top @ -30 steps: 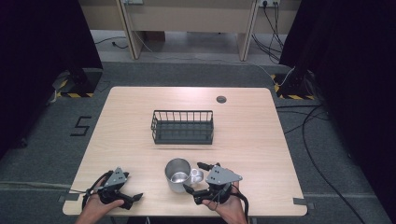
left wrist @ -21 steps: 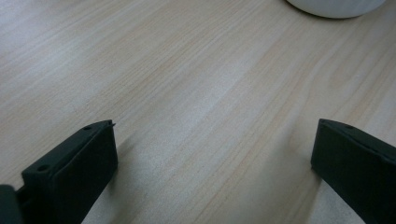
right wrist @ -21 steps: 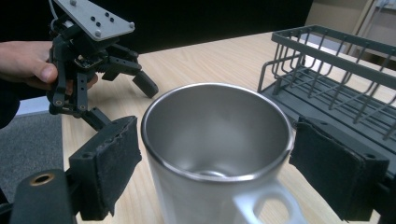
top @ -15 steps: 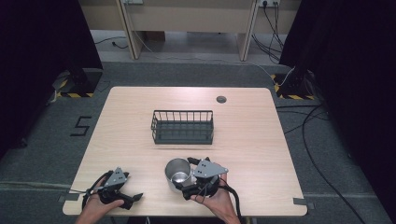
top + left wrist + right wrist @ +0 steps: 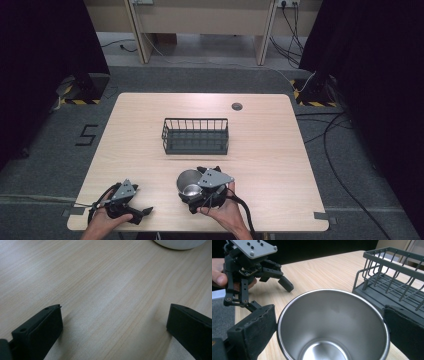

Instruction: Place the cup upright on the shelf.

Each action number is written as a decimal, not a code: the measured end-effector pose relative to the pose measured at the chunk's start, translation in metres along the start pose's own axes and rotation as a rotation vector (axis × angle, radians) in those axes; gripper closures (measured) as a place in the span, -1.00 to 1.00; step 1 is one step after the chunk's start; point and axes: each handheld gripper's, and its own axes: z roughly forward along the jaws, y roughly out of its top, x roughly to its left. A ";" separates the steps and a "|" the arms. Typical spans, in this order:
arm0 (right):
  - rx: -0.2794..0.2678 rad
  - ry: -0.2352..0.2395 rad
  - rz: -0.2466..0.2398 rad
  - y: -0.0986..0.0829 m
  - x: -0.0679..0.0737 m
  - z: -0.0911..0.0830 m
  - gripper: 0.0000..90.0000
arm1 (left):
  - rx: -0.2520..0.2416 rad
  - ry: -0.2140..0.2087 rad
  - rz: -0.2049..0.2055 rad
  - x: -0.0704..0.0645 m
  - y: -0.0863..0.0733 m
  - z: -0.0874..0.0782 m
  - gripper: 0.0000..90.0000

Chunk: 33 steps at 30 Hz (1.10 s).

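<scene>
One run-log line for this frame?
right gripper: jaws open, straddling upright steel cup | left gripper: open, idle on table | wire basket: empty, beyond cup

In the right gripper view the steel cup [image 5: 332,327] is cut off by the bottom edge, its base out of frame. In the high view the right gripper [image 5: 197,192] covers part of that cup. A pale rounded object [image 5: 178,243] is cropped by the left gripper view's top edge.
</scene>
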 end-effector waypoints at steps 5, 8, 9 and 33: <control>0.009 0.000 0.005 0.001 0.000 0.005 -0.99 | 0.000 0.000 0.000 0.000 0.000 0.000 -1.00; 0.024 -0.011 -0.007 0.001 0.000 0.006 -0.99 | 0.000 0.000 0.000 0.000 0.000 0.000 -1.00; 0.031 -0.013 -0.003 0.002 0.000 0.007 -0.98 | 0.000 0.000 0.000 0.000 0.000 0.000 -1.00; 0.015 -0.030 -0.042 0.017 -0.008 -0.002 -0.86 | 0.001 0.000 0.000 0.000 0.000 0.000 -1.00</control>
